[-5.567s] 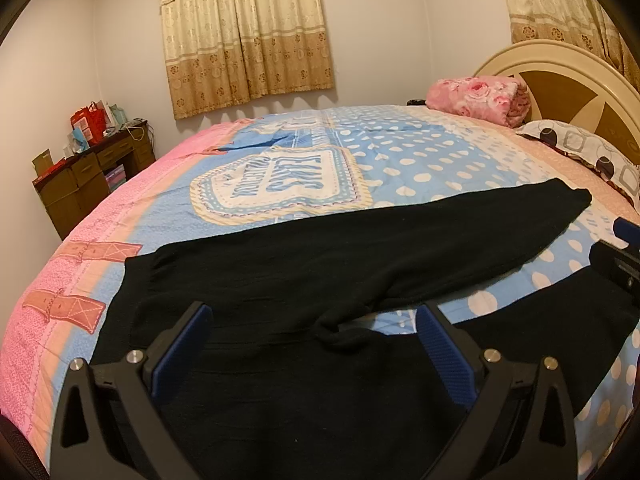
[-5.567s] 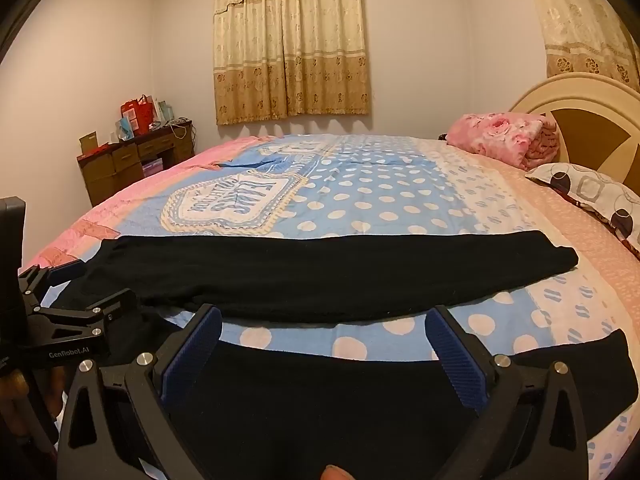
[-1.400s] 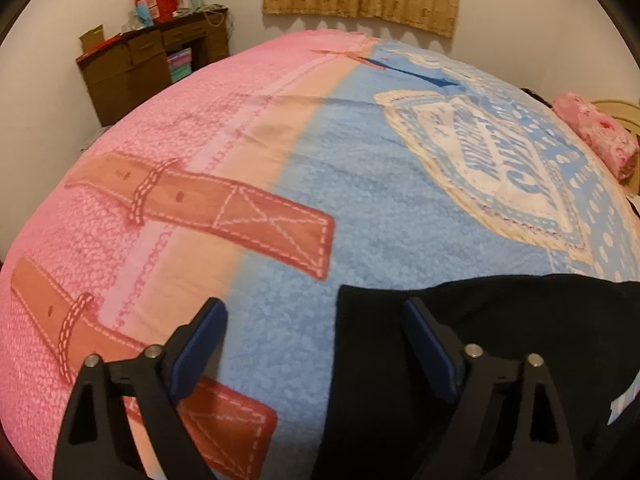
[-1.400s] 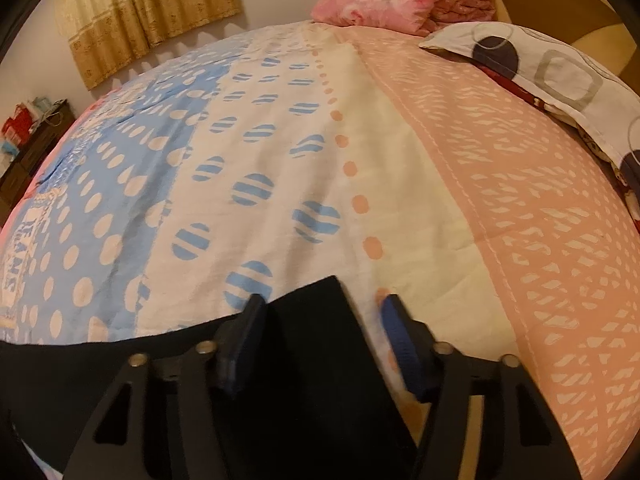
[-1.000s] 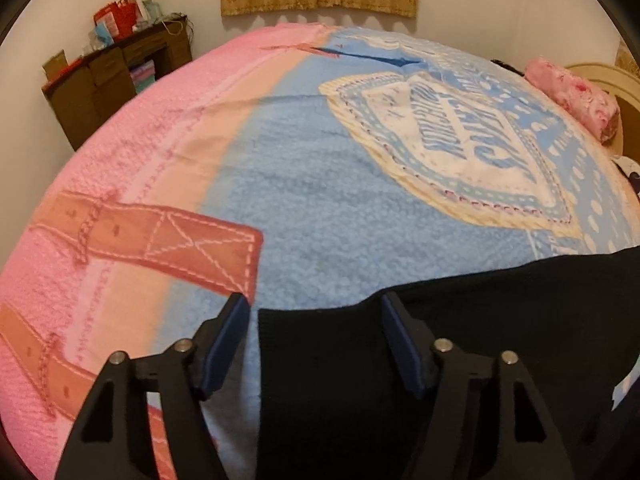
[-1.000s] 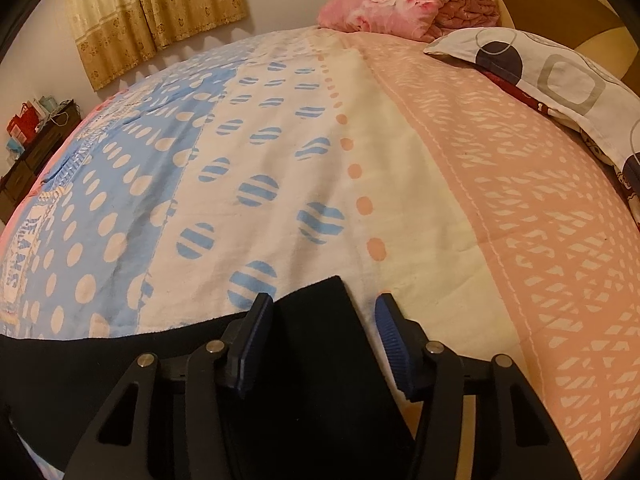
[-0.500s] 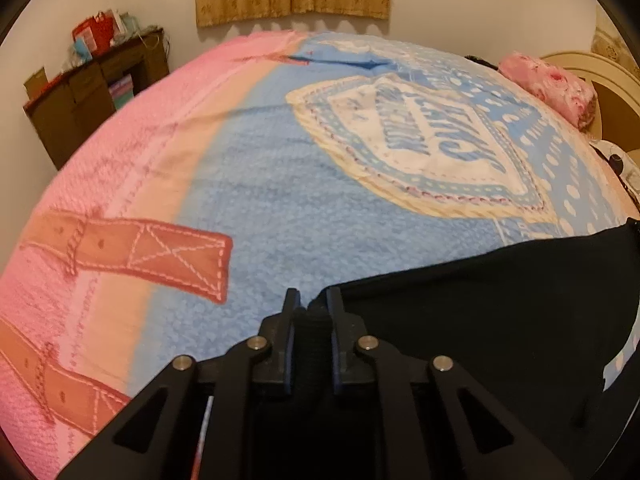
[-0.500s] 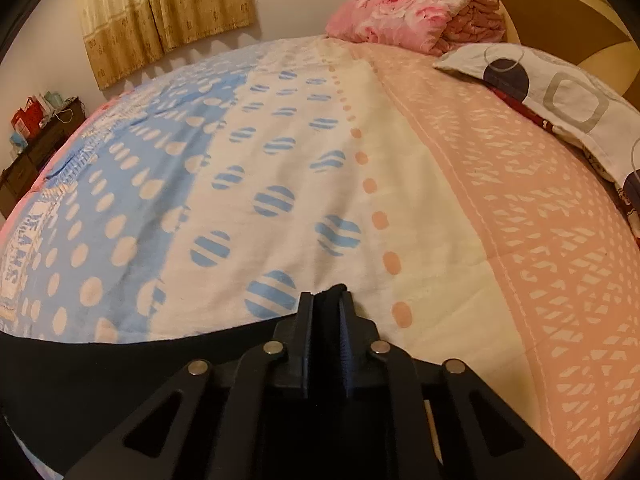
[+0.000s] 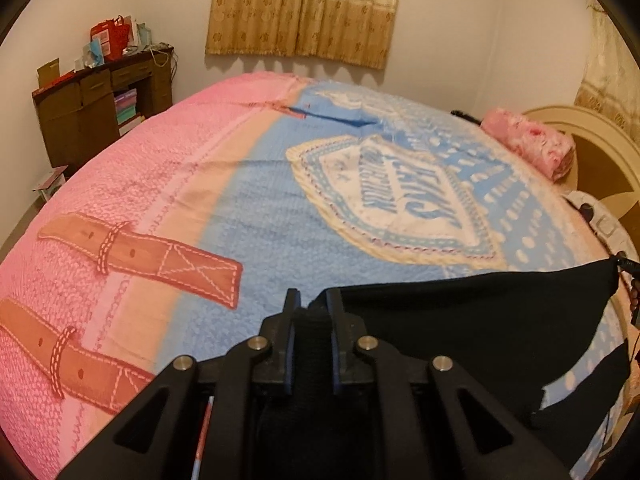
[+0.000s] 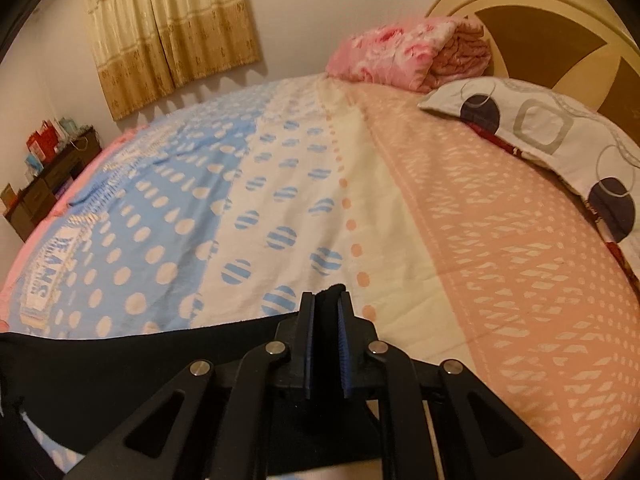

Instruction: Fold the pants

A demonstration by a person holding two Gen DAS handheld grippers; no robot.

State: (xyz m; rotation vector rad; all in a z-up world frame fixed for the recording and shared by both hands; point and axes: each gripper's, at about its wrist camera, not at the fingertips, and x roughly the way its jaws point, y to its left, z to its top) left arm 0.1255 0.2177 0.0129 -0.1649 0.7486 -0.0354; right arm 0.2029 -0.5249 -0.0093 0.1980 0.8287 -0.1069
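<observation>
Black pants (image 9: pixel 472 320) of soft, matte knit hang stretched above the bedspread (image 9: pixel 256 216), pinched at both ends. The left gripper (image 9: pixel 311 312) has its blue-padded jaws clamped tight on a bunched corner of the fabric; the right gripper (image 10: pixel 326 304) is likewise pressed closed on a folded edge. The fleecy bedspread carries a stitched-look badge (image 9: pixel 392 200) reading "JEANS COLLECTION", printed brown buckled straps (image 9: pixel 140 254), then polka dots and striped circles. A floral pink blanket (image 10: pixel 404 52) lies folded by the curved headboard (image 10: pixel 560 32).

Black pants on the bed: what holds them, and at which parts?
Each hand-held gripper is shut on the black pants: the left at a waist corner, the right at a leg's end.
</observation>
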